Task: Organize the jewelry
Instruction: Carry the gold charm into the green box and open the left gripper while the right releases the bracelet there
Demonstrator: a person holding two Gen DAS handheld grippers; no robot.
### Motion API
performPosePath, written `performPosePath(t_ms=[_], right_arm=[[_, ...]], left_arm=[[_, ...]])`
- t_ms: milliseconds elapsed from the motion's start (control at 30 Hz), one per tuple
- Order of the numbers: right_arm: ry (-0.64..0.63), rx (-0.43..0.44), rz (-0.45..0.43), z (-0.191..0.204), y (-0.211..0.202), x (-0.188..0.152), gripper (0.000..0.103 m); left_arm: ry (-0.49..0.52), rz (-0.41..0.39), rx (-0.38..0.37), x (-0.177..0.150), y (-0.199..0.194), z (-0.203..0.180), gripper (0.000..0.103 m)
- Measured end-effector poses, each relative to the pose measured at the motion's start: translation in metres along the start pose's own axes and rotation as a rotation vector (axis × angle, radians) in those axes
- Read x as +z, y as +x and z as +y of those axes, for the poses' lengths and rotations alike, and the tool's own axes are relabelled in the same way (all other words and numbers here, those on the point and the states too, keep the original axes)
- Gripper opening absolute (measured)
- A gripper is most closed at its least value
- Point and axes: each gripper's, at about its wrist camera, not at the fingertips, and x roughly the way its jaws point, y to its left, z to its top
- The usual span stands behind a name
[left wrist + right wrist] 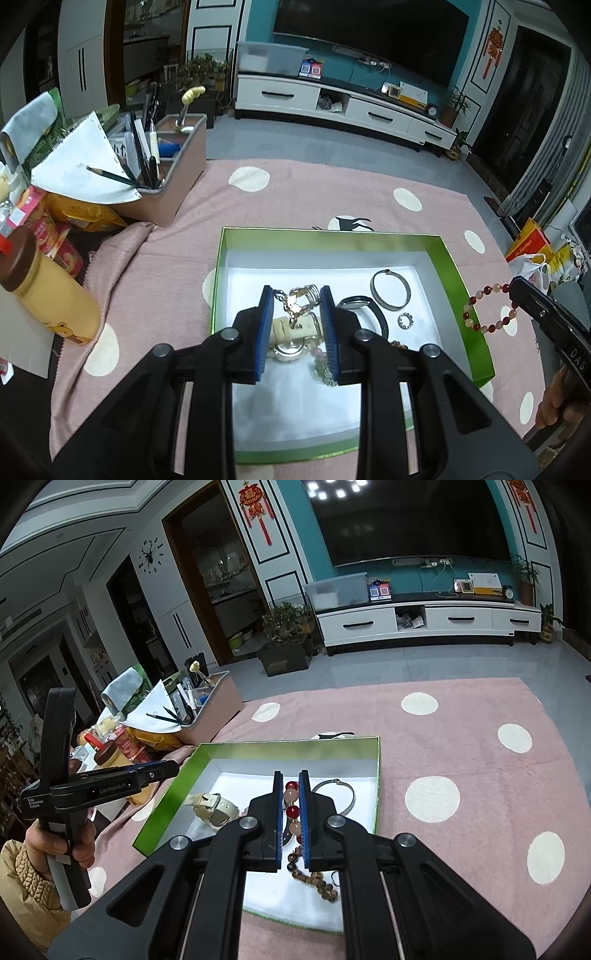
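Note:
A green box (332,234) with a white lining lies on the pink cloth. My left gripper (295,295) hovers over it, shut on a gold chain piece (301,293) between the blue pads. Below it in the box lie a cream watch (295,332), a black bangle (390,290), a dark band (369,314) and a small toothed ring (405,319). My right gripper (291,779) is shut on a red and pink bead bracelet (291,785), over the green box (288,746). In the left wrist view the bead bracelet (466,314) hangs from the right gripper (515,286) past the box's right wall.
A brown bead bracelet (314,878) lies in the box's near corner. A pink organiser (177,177) with pencils, a yellow bottle (44,295) and snack packs crowd the table's left side. A person's hand (74,845) holds the left gripper (173,766). The dotted pink cloth (461,757) spreads right.

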Motion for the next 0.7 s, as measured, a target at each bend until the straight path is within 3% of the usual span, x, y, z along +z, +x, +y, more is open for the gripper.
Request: performPosePath(t_ms=[700], right_arm=[[0.008,0.002,0.111,0.002,0.075,0.018,0.008]], left_arm=[[-0.007,0.081,0.049,0.008,0.054,0.009,0.025]])
